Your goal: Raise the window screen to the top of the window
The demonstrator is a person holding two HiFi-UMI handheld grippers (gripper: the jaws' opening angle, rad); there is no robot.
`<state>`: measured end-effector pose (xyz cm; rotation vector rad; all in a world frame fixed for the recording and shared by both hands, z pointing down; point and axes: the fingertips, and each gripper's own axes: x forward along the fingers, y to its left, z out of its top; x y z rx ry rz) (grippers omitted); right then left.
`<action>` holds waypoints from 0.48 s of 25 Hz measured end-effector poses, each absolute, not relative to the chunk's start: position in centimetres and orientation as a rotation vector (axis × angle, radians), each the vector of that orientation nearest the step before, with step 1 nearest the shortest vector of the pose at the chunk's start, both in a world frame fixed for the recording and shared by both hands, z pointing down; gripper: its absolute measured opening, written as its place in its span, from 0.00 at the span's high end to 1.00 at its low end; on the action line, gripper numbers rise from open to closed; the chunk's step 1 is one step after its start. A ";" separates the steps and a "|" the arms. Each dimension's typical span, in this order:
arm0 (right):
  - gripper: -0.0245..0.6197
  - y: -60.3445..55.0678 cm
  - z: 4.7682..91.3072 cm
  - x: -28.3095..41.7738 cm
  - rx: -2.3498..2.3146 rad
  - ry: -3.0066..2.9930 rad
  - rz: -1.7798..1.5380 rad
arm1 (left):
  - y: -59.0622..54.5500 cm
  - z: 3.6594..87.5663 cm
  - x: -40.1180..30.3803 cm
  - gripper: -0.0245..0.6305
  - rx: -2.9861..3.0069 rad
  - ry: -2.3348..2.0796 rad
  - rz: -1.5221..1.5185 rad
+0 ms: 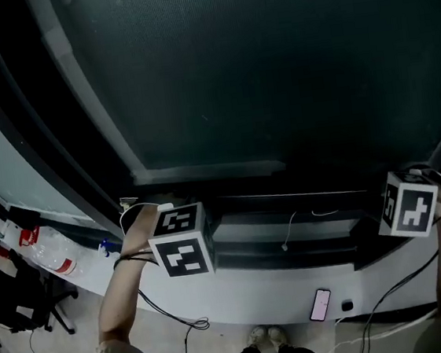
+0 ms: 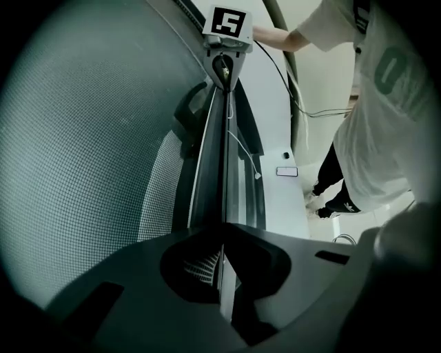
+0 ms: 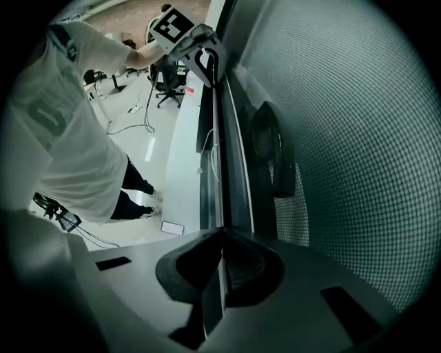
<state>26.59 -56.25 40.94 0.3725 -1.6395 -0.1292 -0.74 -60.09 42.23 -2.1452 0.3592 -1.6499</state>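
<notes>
Screen rail (image 2: 222, 165) pinched between fingers of left gripper (image 2: 222, 256), right gripper (image 3: 220, 265).

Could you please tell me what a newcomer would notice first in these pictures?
The dark mesh screen fills the upper head view. Below it, the left gripper and right gripper each clamp its bottom rail, one at left, one at right. A phone lies underneath, by the person's shoes.
</notes>
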 end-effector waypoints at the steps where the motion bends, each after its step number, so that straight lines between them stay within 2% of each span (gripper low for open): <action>1: 0.94 -56.3 40.9 26.6 0.380 -1.618 -0.153 | -60.1 42.2 -0.7 0.93 -2.135 0.367 -1.647; 7: 0.94 -56.4 40.2 26.2 0.394 -1.585 -0.231 | -60.0 42.0 -0.9 0.93 -2.116 0.365 -1.687; 12: 0.94 -56.3 36.1 26.5 0.504 -1.611 -0.297 | -60.0 37.4 -0.9 0.93 -2.125 0.396 -1.600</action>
